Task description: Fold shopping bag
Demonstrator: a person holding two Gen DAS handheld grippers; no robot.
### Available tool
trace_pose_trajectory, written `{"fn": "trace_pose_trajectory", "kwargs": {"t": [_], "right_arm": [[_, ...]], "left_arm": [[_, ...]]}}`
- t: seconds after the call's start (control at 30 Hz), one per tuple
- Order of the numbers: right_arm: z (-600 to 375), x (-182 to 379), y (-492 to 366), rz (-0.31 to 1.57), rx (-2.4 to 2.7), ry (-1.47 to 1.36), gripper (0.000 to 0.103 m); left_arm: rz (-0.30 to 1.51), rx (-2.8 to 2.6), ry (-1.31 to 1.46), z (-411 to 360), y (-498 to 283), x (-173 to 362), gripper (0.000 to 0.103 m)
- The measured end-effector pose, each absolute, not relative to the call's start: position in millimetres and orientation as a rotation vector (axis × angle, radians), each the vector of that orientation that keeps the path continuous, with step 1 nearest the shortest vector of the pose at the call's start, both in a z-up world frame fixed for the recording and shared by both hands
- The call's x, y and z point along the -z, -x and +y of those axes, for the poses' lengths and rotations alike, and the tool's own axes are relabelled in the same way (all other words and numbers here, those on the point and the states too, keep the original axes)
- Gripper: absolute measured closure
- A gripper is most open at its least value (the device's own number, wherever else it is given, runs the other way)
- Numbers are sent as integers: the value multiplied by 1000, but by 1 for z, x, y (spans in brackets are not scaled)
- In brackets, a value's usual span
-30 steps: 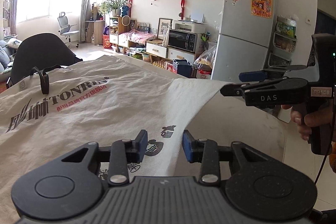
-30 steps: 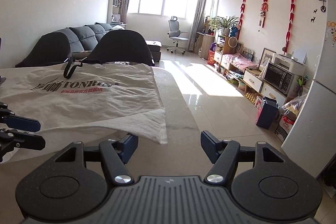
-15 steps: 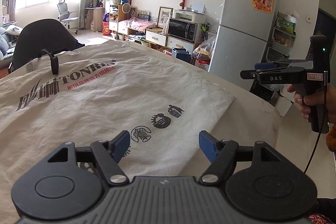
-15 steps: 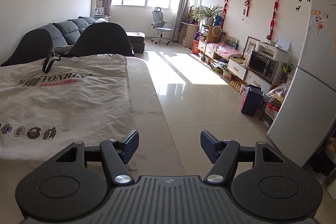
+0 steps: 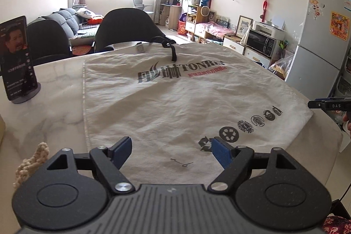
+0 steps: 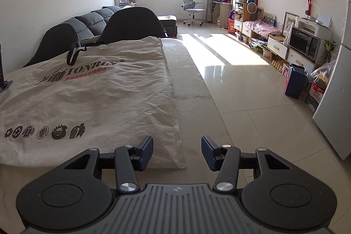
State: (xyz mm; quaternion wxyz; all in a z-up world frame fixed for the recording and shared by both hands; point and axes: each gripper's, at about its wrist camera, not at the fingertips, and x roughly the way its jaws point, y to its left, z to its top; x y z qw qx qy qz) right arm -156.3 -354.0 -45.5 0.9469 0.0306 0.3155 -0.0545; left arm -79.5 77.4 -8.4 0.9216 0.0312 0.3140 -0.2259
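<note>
A white shopping bag [image 5: 175, 100] with printed lettering lies flat on the pale table [image 5: 43, 102]. Its black handles [image 5: 169, 45] rest at the far end. My left gripper [image 5: 172, 149] hovers open over the bag's near edge, nothing between its fingers. In the right wrist view the same bag [image 6: 98, 98] spreads to the left, its near right corner just ahead of my right gripper [image 6: 177, 152]. That gripper stands open above the table's right edge, holding nothing. Its tip [image 5: 324, 105] also shows at the far right of the left wrist view.
A phone on a stand [image 5: 18, 60] sits at the table's left. A knotted cord [image 5: 33, 161] lies by the near left edge. Two dark chairs [image 5: 129, 30] stand beyond the table. Tiled floor [image 6: 252, 102] drops off to the right, with a fridge [image 5: 322, 41] further on.
The bag's raised right part has been let go and now lies flat. Both grippers opened wider and pulled back toward the near edge; the left view swung left, showing the phone.
</note>
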Motion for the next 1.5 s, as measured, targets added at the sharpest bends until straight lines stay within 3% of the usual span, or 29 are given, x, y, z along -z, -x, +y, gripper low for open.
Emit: {"fn": "trace_pose_trajectory", "kwargs": {"t": [0.43,0.6,0.7,0.77,0.87,0.9,0.97,1.03,1.13,1.5], "right_arm": [[-353,53,151,680,89,-31,56],[-351,54,150,682,87,-19,56],[-351,55,152,681,82,-15,56],[-351,55,152,681,78,-13,57],[-350,55,153,678,69,-10,60],[-350,55,153,678,65,-10,63],[-350,55,154,677,59,-10,71],[-350,54,154,677,51,-18,87],[-345,53,155,682,35,-11,95],[-333,44,165,690,-13,8,97]], "left_arm": [[750,387,81,145,99,13,23],[795,413,167,154,103,13,28],[820,428,214,159,105,13,41],[830,436,228,160,106,12,55],[844,448,248,160,109,10,64],[847,448,252,161,109,10,66],[845,421,257,151,102,22,90],[839,398,265,153,102,24,97],[820,383,244,155,109,23,102],[756,327,167,161,131,19,103]]}}
